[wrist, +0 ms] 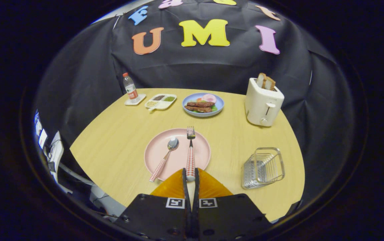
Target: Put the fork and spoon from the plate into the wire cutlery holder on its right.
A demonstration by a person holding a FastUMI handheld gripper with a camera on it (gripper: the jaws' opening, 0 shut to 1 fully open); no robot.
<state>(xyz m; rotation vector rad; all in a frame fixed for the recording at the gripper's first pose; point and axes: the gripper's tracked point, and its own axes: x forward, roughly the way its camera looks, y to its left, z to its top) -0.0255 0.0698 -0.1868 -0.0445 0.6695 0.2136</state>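
The hand-held gripper (190, 174) is clamping the fork (190, 152) handle at lower centre; the spoon (165, 157) is lying on the plate (202, 154), and the holder (263, 167) at lower right is waiting empty.

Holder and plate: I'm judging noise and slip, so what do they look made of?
Holder: bare shiny metal wire, see-through bars glinting. Plate: matte pink, likely plastic or melamine, no glaze shine. The claw is shut on the fork handle.

A light wooden table (118, 147) stands against a draped black cloth wall (212, 67), evenly lit.
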